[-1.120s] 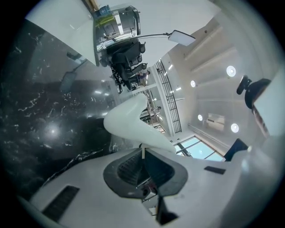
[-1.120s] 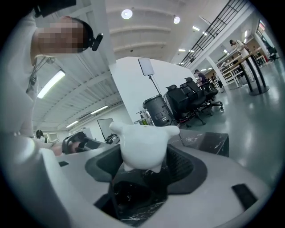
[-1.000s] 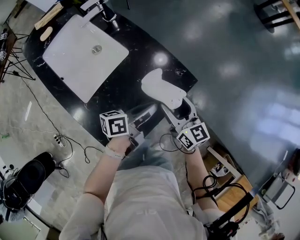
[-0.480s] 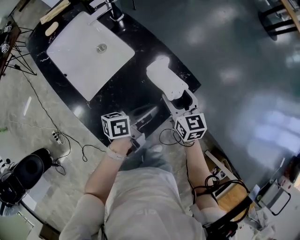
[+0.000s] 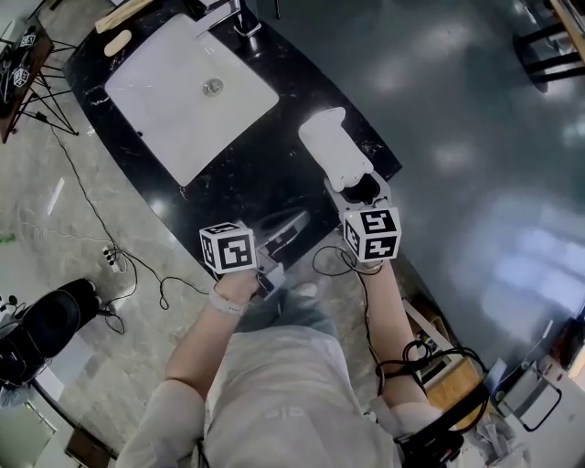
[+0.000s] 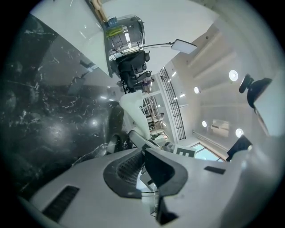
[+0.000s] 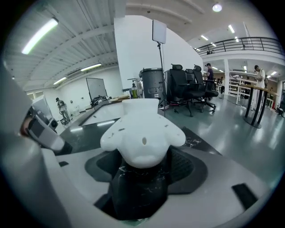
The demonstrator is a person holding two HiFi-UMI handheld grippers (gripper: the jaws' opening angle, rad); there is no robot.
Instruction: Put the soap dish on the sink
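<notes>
The soap dish [image 5: 335, 146] is white, rounded and pierced with small holes. My right gripper [image 5: 357, 188] is shut on its near end and holds it above the right end of the black marble counter [image 5: 249, 175]. In the right gripper view the soap dish [image 7: 142, 129] sticks out between the pads of the right gripper [image 7: 143, 162]. The white sink basin [image 5: 187, 91] lies to the far left of the dish. My left gripper [image 5: 294, 219] hovers at the counter's front edge. The left gripper [image 6: 143, 153] has its pads together with nothing between them.
A faucet [image 5: 222, 13] stands behind the basin, with wooden items [image 5: 119, 40] at the counter's far left corner. Cables and a power strip [image 5: 111, 265] lie on the floor to the left, beside a tripod [image 5: 37, 101] and a black bag [image 5: 37, 334].
My right gripper has carried the soap dish a little farther out over the counter and turned it straighter. The left gripper has hardly moved. The head view has shifted slightly.
</notes>
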